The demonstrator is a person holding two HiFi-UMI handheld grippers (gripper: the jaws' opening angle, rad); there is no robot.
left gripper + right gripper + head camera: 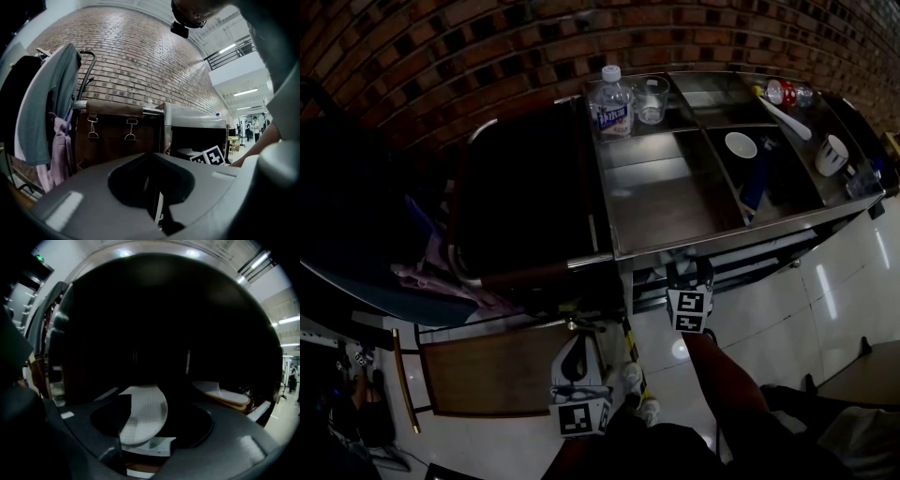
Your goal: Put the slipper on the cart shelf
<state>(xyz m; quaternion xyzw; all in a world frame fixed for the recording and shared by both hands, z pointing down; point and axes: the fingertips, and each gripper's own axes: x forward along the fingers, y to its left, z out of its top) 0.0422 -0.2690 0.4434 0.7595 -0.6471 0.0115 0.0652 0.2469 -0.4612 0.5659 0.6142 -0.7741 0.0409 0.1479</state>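
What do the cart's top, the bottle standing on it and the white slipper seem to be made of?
Cart's top: likely brushed steel, by its grey sheen and soft reflections.
Bottle: clear plastic, see-through with a white cap.
Slipper: probably soft foam or fabric; its white sole is matte with a fine grid texture.

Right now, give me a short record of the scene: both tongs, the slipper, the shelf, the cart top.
Right tongs: open; white textured slipper lies between them, ungripped
Left tongs: shut, empty, outside the stainless steel cart
Shelf: dark lower shelf of the cart; another pale slipper at right
Cart top: clear plastic water bottle, clear glass cup, white bowl, white mug
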